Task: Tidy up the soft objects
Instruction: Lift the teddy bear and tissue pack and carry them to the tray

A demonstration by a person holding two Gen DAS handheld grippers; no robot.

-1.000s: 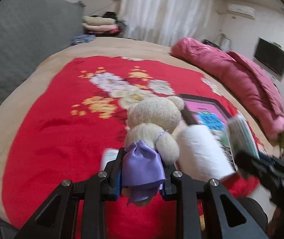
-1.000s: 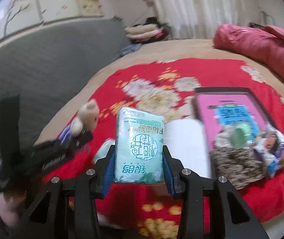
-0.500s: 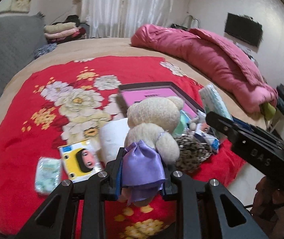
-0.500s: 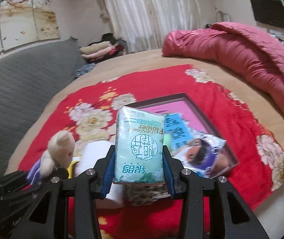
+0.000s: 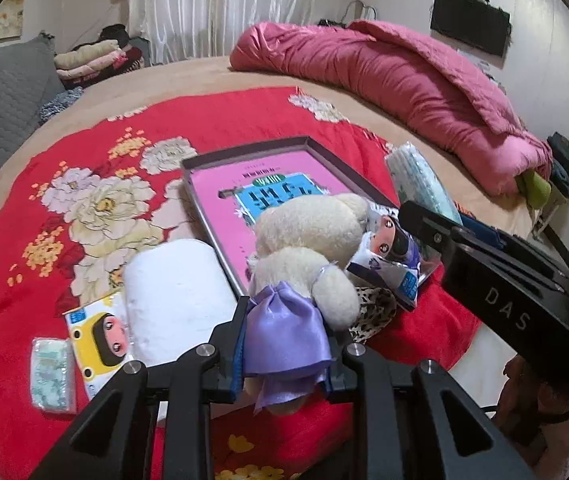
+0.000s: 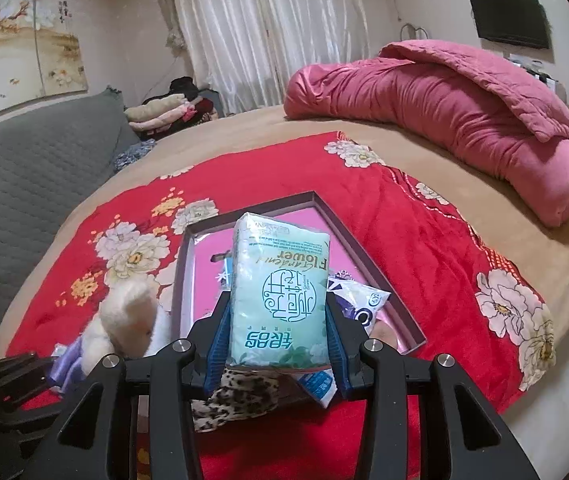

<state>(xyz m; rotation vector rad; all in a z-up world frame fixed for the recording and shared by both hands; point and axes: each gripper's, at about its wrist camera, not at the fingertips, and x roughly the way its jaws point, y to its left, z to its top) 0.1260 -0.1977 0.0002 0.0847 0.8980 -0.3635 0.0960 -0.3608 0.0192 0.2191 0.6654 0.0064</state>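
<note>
My left gripper (image 5: 284, 344) is shut on a cream teddy bear (image 5: 308, 240) in a purple satin dress, held above the near edge of a dark-rimmed tray (image 5: 252, 152) with a pink bottom. My right gripper (image 6: 278, 344) is shut on a pale green tissue pack (image 6: 280, 292), held over the same tray (image 6: 324, 204). The bear also shows in the right wrist view (image 6: 124, 316), at lower left. The tray holds a cartoon-face packet (image 5: 392, 256) and a leopard-print cloth (image 5: 376, 312) at its near end.
A white roll (image 5: 176, 296), a yellow cartoon packet (image 5: 100, 340) and a small tissue pack (image 5: 50, 372) lie on the red floral blanket (image 5: 84, 208) left of the tray. A pink quilt (image 5: 404, 76) lies at the far right. A grey headboard (image 6: 16, 184) is on the left.
Both grippers swung right and came in over the tray, each still holding its object. The right gripper now sits beside the left one, at the tray's near end.
</note>
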